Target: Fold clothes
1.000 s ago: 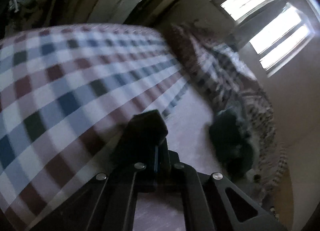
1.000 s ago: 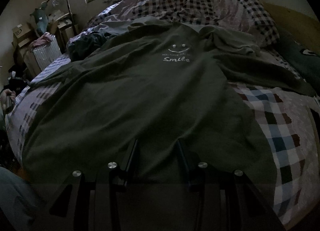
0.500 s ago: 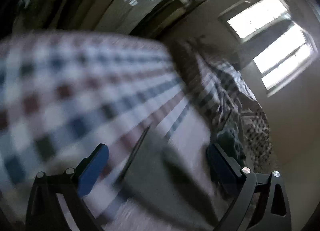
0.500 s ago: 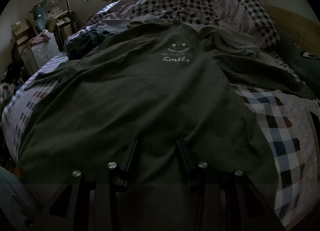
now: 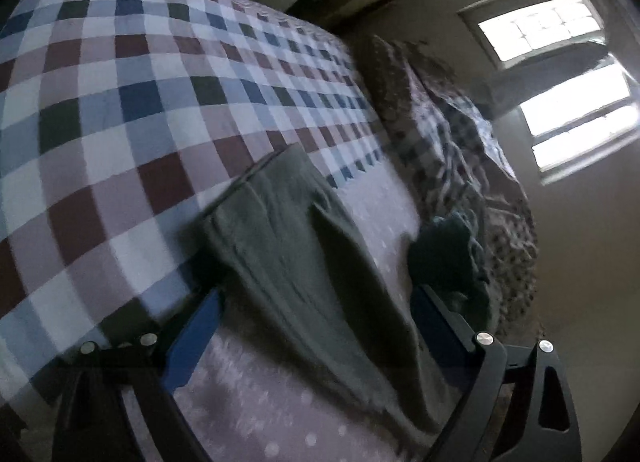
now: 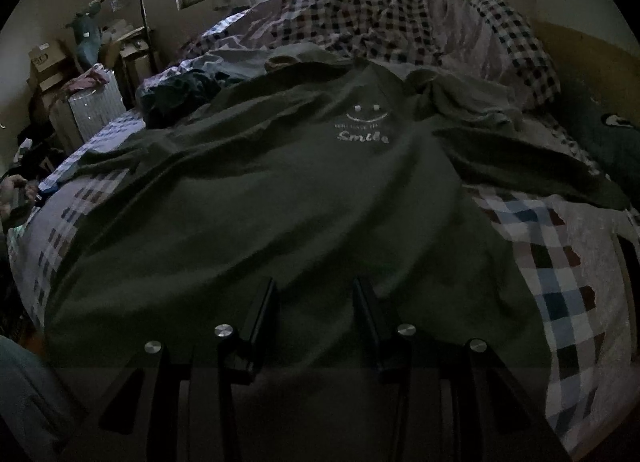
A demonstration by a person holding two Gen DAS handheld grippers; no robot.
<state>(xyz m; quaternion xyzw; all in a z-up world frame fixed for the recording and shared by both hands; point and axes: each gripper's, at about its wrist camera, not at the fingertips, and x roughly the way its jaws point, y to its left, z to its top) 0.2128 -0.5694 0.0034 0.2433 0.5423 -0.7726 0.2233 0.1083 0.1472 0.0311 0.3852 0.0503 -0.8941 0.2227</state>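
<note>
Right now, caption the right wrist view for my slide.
Right gripper at the hem of a dark green "Smile" T-shirt spread on a checked bed.

Shirt (image 6: 280, 198): dark green knit cloth, matt, soft, lightly creased; the print at 12 o'clock on its chest is pale and flat. Sleeve (image 5: 304, 262): same matt green cloth, finely ribbed. Bedsheet (image 5: 132, 102): woven checked cloth, matt, smooth. Blanket (image 6: 400, 26): checked cloth, matt, rumpled. Left gripper (image 5: 316, 326): black matt plastic frame, blue matt pads, bright polished metal screws. Right gripper (image 6: 314, 314): black matt plastic, shiny metal screws. Boxes (image 6: 46, 62): brown cardboard, dull.
</note>
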